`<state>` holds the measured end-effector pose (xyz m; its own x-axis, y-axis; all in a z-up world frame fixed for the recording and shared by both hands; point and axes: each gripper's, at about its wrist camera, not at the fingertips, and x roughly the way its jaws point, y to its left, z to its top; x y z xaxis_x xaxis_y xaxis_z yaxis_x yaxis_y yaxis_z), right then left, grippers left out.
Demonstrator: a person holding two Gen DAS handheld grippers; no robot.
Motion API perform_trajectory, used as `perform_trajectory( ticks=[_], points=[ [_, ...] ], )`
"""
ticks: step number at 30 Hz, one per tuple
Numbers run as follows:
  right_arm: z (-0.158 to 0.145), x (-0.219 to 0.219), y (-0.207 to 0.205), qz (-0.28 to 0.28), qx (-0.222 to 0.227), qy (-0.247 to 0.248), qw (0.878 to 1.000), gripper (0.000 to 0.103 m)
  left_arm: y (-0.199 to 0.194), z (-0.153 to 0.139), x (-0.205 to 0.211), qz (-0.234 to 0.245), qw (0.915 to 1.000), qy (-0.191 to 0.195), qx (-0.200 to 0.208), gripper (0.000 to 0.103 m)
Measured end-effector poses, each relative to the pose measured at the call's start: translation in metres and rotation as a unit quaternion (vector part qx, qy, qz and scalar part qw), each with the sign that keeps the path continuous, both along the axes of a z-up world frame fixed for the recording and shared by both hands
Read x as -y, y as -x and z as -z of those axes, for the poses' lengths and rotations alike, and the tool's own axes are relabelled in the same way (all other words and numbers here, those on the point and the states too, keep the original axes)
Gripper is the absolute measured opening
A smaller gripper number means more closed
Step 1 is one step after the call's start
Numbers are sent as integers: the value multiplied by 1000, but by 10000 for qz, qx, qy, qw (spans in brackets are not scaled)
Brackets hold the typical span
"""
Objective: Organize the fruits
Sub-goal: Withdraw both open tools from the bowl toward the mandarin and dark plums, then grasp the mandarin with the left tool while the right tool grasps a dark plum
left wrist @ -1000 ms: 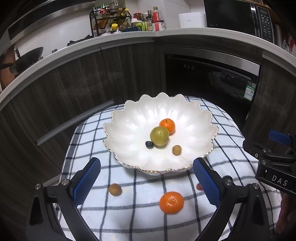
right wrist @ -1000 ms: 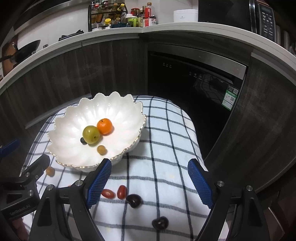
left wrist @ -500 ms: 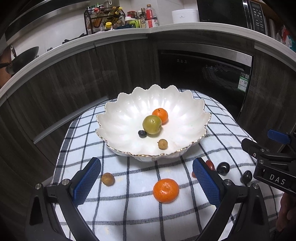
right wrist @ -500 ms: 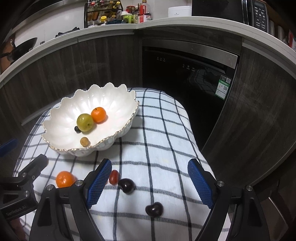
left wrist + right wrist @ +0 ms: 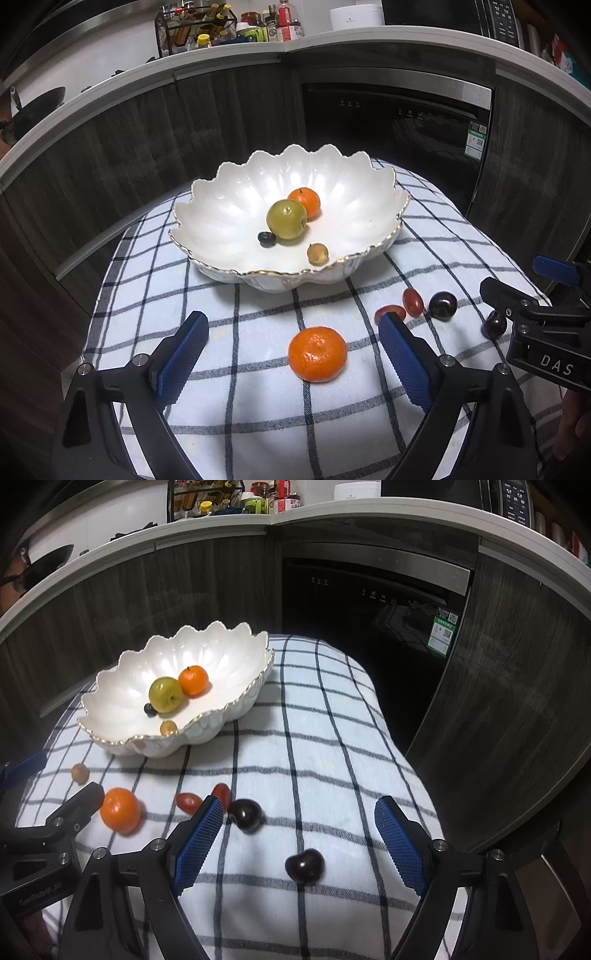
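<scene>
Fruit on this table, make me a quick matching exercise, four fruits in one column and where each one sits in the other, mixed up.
1. green apple
2. large tangerine
3. dark cherry
4. brown longan

A. on the cloth, between the left gripper's fingers
B. in the white bowl
C. on the cloth, left of the bowl's front
D. on the cloth, between the right gripper's fingers

Pairs: 1-B, 2-A, 3-D, 4-C

Checked cloth (image 5: 258, 406) under bowl (image 5: 229, 206), loose fruit (image 5: 317, 353)

Left gripper (image 5: 291, 360): black angular arms, blue ribbed pads (image 5: 181, 356), silver screws. Right gripper (image 5: 297, 843): same build, blue pads (image 5: 399, 847), white "DAS" lettering on black body. Bare skin at frame edge.
</scene>
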<state>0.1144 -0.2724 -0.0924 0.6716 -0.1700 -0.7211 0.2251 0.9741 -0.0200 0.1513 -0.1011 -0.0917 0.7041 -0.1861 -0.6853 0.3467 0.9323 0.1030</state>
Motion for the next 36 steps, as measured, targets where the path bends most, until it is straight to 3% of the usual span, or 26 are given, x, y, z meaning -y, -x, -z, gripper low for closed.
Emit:
perform_trajectory(
  ticks=[28, 36],
  points=[
    [26, -17, -21, -828, -124, 135, 9964, 84, -7, 41, 10, 62, 9994, -47, -329, 76],
    [38, -20, -32, -1021, -316, 11, 9943, 68, -9, 51, 12, 132, 9988, -74, -462, 65]
  ],
)
